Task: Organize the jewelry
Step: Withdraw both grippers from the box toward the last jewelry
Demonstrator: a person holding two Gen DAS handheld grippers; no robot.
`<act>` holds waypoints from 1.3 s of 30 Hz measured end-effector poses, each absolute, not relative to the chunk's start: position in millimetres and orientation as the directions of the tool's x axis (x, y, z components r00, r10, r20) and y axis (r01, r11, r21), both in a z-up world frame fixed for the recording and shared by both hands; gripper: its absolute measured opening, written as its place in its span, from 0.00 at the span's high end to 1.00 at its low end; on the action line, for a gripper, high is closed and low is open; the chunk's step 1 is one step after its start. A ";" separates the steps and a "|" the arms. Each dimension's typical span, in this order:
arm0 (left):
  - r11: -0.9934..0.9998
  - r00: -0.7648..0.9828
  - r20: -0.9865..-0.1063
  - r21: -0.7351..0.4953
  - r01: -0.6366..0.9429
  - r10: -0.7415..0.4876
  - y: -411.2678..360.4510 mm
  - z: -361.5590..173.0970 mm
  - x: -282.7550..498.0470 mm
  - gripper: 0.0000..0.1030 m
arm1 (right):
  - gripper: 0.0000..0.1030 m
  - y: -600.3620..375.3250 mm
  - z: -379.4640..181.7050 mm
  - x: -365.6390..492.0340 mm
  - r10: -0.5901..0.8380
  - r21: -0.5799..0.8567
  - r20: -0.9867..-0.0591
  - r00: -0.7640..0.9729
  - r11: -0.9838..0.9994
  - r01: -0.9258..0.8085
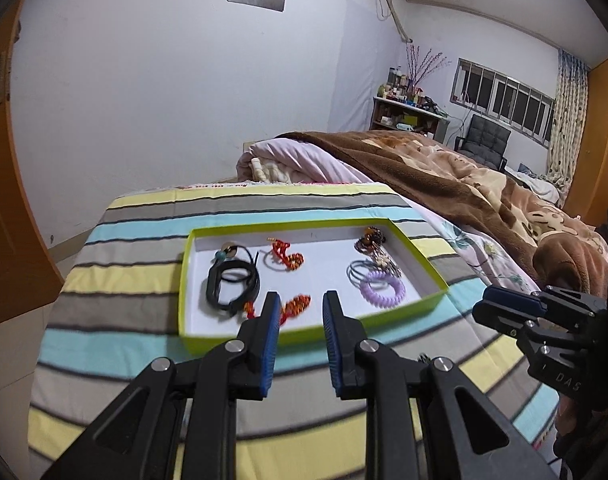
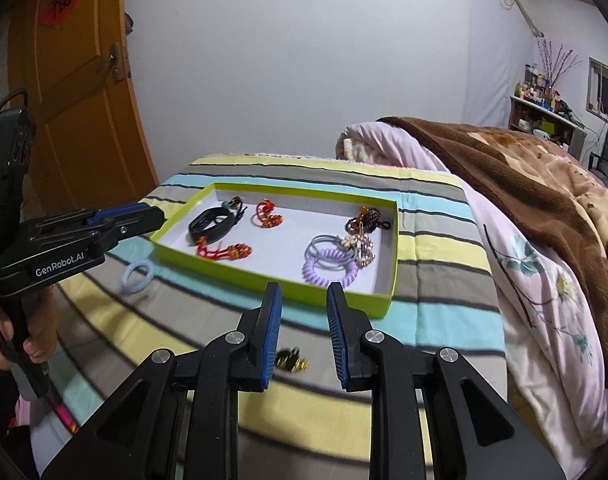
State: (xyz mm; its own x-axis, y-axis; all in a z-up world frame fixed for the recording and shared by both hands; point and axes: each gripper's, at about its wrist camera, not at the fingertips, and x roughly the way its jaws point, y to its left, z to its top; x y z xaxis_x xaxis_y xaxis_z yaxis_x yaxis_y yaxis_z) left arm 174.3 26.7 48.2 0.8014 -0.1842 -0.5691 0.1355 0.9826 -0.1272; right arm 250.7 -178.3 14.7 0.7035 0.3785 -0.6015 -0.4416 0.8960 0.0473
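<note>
A shallow green tray [image 2: 378,302] with a white floor lies flat at mid-frame on the striped cloth. In its left part: a black band [image 2: 209,224], a bead cord [image 2: 235,203] at the back corner, a red knot [image 2: 265,216] behind, and a red-orange tassel [image 2: 223,250] near the front wall. In its right part: a dark bead string [image 2: 362,218], a shell-and-metal piece [image 2: 362,246], grey hair ties [image 2: 324,246] and a purple coil tie [image 2: 330,270], all overlapping. Outside the tray, a pale blue tie [image 2: 137,276] lies at lower left and a small gold-and-black piece [image 2: 289,360] at lower centre, blurred.
</note>
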 end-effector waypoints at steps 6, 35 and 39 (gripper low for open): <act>0.988 0.817 -0.557 -0.118 0.095 -0.145 31.3 45.9 136.9 0.78 | 0.77 -186.3 20.2 217.3 0.392 0.065 -0.580 0.714 0.896 -0.439; 0.992 0.825 -0.562 -0.124 -0.016 -0.056 53.5 23.5 60.4 0.70 | 0.76 -192.4 -1.5 156.7 0.410 0.068 -0.588 0.698 0.884 -0.463; 0.992 0.824 -0.564 -0.124 -0.023 -0.051 56.4 21.7 64.4 0.70 | 0.76 -191.0 -3.6 161.6 0.407 0.067 -0.592 0.695 0.885 -0.461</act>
State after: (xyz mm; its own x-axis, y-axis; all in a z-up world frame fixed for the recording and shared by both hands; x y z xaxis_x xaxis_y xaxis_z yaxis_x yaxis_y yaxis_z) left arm 64.4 56.4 21.7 0.8242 -0.0510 -0.5639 -0.0234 0.9920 -0.1238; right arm 161.6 -191.0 -3.6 0.6952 0.4072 -0.5923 -0.4614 0.8847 0.0666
